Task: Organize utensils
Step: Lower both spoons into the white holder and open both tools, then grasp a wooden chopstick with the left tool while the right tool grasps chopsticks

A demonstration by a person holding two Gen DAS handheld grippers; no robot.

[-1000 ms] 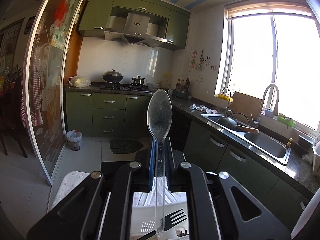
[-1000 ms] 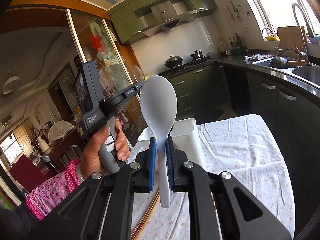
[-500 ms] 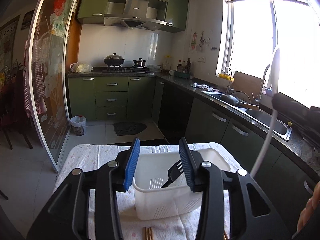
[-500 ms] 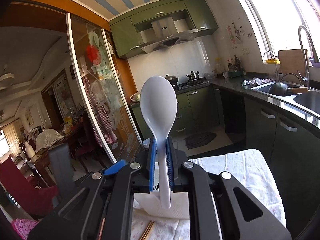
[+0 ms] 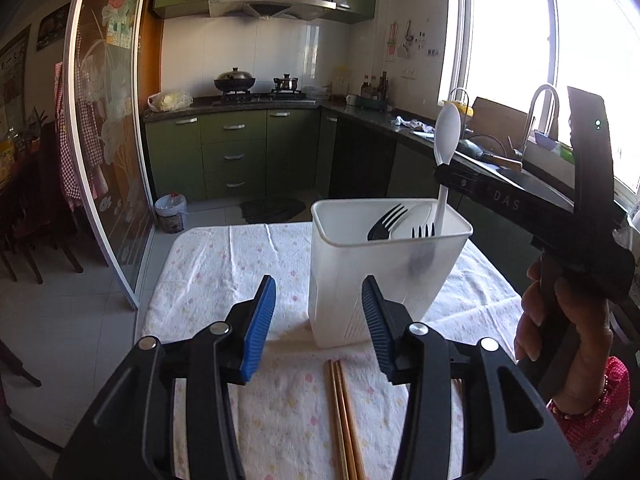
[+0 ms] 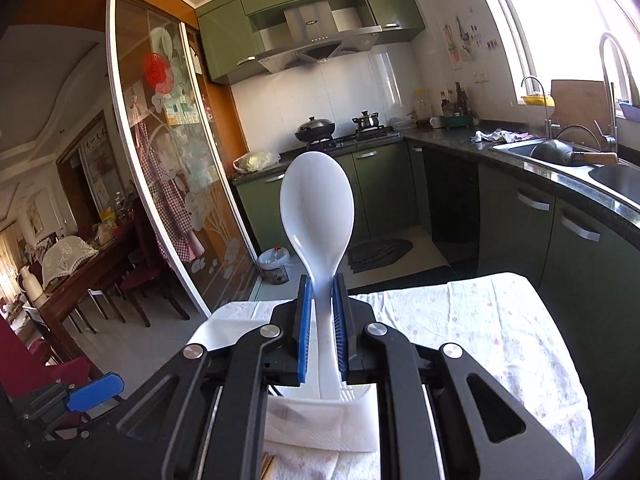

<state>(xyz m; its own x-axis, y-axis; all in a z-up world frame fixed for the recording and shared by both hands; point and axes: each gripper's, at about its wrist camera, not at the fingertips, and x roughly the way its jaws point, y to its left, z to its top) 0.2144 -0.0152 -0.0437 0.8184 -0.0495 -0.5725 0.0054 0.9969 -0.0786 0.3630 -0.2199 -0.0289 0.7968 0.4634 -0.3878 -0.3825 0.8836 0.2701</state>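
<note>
Right tool (image 6: 320, 334) clamps the white spoon (image 6: 318, 216) upright, handle tip directly over the utensil bin (image 5: 384, 268); left tool (image 5: 318, 324) half-open, empty, nearer the chopsticks (image 5: 344, 420).

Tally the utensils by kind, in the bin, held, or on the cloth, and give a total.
Black forks: 2, in the white bin
Spoons: 2, clear in the bin, white held
Chopsticks: 2, on the cloth
Total: 6

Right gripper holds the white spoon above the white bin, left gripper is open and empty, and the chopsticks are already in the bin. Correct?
Not quite: the chopsticks lie on the tablecloth in front of the bin, as the left wrist view shows. The rest holds.
</note>
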